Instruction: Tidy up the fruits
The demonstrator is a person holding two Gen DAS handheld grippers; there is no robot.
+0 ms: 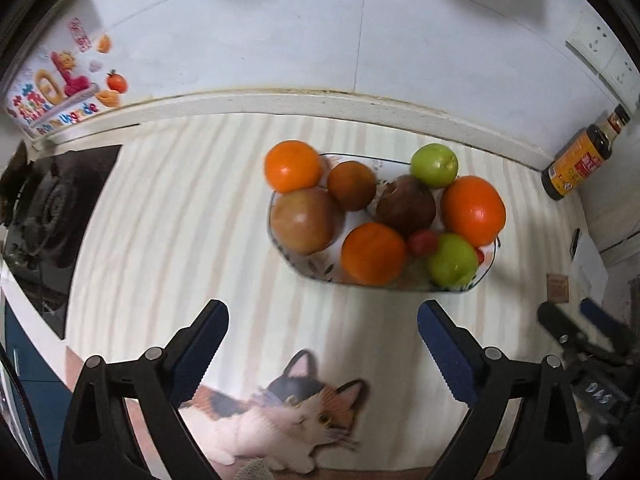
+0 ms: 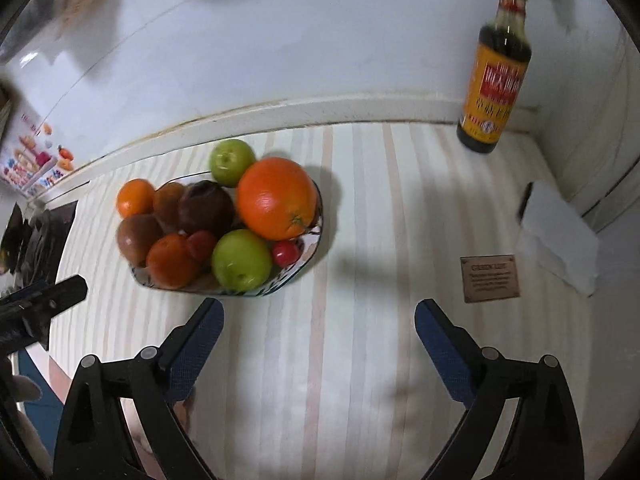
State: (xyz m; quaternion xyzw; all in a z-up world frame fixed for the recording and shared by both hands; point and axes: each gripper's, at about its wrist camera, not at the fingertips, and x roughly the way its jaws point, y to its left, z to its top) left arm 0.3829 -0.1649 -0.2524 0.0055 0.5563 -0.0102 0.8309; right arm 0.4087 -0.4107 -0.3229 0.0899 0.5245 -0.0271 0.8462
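Observation:
A patterned white plate on the striped mat holds several fruits: oranges, green apples, brown fruits and small red fruits. My left gripper is open and empty, hovering in front of the plate. My right gripper is open and empty, in front of the plate and to its right. The right gripper also shows at the right edge of the left wrist view.
A soy sauce bottle stands at the back right by the wall. A gas stove is to the left. A white folded paper and a brown tag lie at right. A cat picture is on the mat.

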